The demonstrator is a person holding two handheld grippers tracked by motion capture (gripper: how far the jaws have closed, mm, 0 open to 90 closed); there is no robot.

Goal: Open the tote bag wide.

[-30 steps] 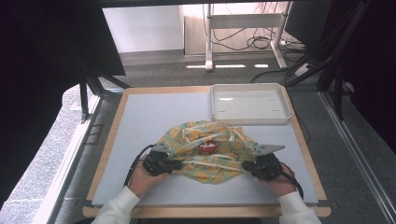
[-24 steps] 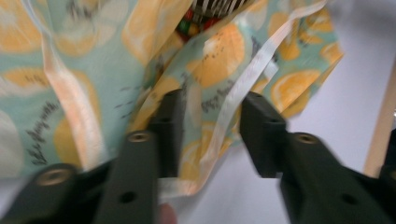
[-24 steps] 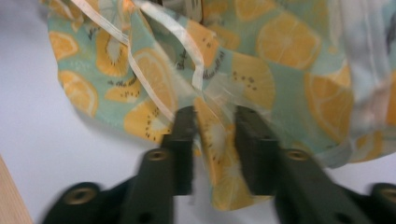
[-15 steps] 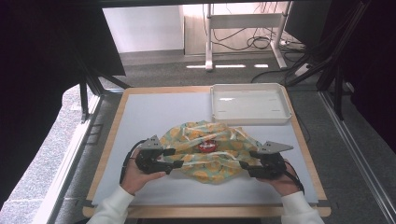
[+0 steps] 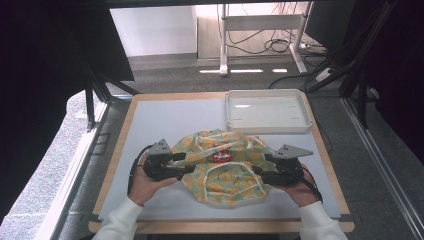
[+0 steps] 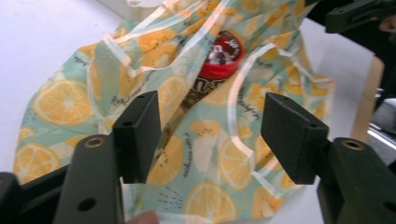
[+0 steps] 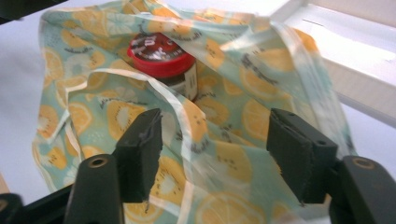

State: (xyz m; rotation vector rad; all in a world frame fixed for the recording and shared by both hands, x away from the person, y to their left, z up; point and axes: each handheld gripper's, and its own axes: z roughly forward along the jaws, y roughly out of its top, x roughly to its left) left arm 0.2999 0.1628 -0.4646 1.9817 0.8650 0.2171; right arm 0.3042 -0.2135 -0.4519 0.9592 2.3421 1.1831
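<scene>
Both grippers, left (image 5: 187,163) & right (image 5: 259,165), have let go of the lemon-print bag (image 5: 225,170), jaws now spread wide. Bag sits mid-table w/ red-lidded jar (image 5: 221,156) inside; prob. regrasp next.

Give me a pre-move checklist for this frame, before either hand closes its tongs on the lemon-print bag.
1. Left tongs open: ok, jaws spread with the lemon-print bag between and beyond them.
2. Right tongs open: ok, jaws apart over the fabric.
3. Fabric inside a bite: cannot tell; the cloth looks to lie just past both sets of jaws.
4. Red-lidded jar out of the jaws' path: ok, it sits deeper in the bag's opening.
5. White tray free to receive something: ok, nothing lies in it.
6. Bag resting on the table: ok, not lifted.
</scene>
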